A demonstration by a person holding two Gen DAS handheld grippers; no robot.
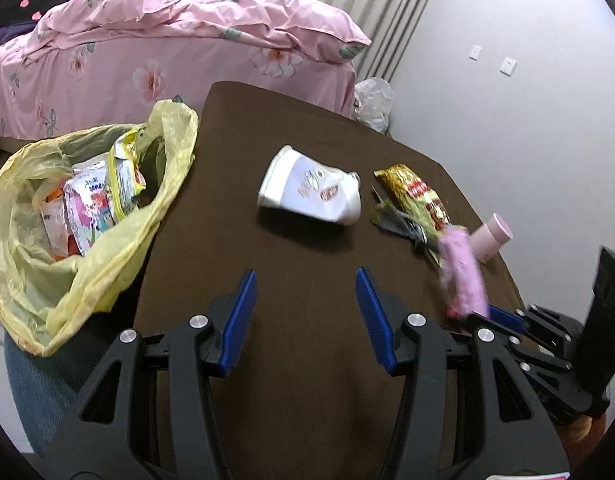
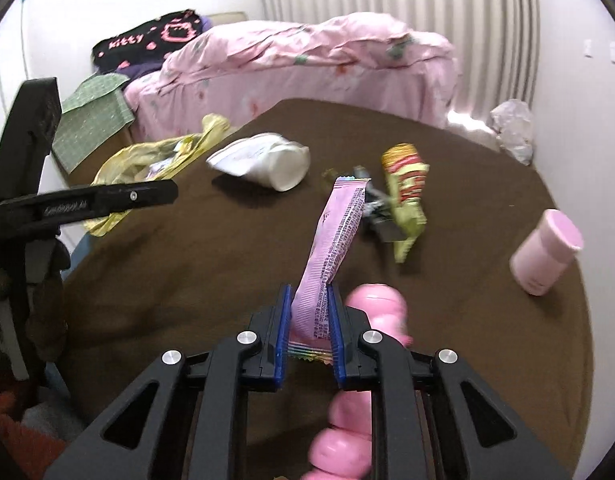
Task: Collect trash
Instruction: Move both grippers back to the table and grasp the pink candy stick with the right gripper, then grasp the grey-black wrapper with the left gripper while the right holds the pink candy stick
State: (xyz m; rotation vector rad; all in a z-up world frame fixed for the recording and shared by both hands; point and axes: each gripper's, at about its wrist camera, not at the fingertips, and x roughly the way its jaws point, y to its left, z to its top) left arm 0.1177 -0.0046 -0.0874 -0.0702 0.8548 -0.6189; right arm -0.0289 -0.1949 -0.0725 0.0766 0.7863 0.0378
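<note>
My right gripper (image 2: 309,289) is shut on the lower end of a long pink wrapper (image 2: 339,224), which stands up off the brown table (image 2: 187,264). The same wrapper (image 1: 463,276) shows blurred in the left wrist view, at the right. My left gripper (image 1: 305,272) hangs open over the table with nothing between its pads. A yellow plastic bag (image 1: 107,248) with several wrappers inside hangs at the table's left edge. On the table ahead lie a crushed white paper cup (image 1: 309,192) and a gold and red snack packet (image 1: 417,198).
A pink cylindrical container (image 2: 545,252) lies at the table's right side. A lumpy pink plastic thing (image 2: 381,304) sits under my right gripper. Behind the table stands a bed with a pink quilt (image 1: 167,40). A crumpled white bag (image 1: 373,102) sits by the curtain.
</note>
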